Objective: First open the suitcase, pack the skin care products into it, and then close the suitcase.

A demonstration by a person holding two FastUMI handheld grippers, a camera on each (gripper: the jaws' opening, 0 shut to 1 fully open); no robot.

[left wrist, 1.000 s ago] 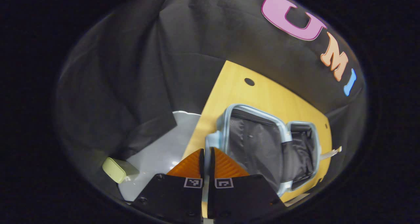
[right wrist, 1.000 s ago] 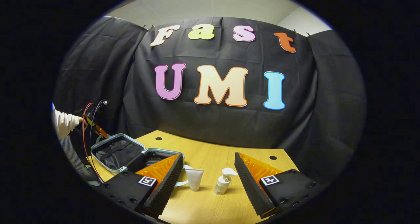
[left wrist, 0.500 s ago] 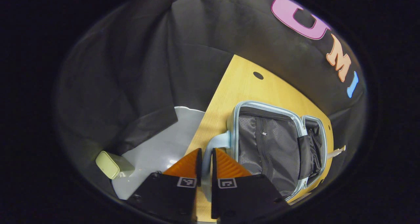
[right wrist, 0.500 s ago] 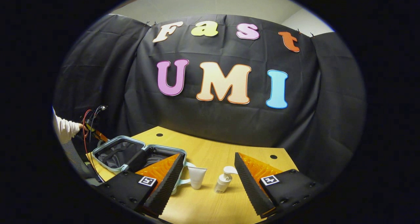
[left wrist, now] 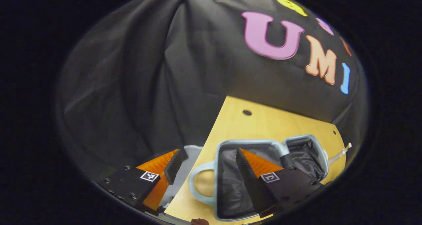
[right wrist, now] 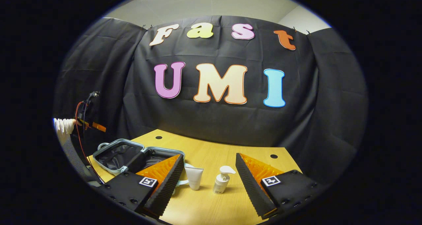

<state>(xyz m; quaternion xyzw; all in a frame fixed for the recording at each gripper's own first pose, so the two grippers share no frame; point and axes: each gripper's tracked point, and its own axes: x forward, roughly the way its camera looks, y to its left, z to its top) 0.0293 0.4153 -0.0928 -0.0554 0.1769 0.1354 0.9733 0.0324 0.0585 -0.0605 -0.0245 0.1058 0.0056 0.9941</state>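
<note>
Our left gripper (left wrist: 206, 162) is spread wide, grasping nothing, above the light-blue hard-shell suitcase (left wrist: 230, 146), lying open, grey lining bare. Right gripper (right wrist: 209, 172) released; beyond, white tube (right wrist: 194, 178) and white pump bottle (right wrist: 221, 182) stand upright on the yellow wooden table (right wrist: 211, 155).

The suitcase (right wrist: 132, 154) — near half hidden behind the fingers (right wrist: 165, 177) (right gripper view).

Left gripper view close above the suitcase (left wrist: 250, 149) – right gripper view farther back, same suitcase (right wrist: 132, 154) shared.
</note>
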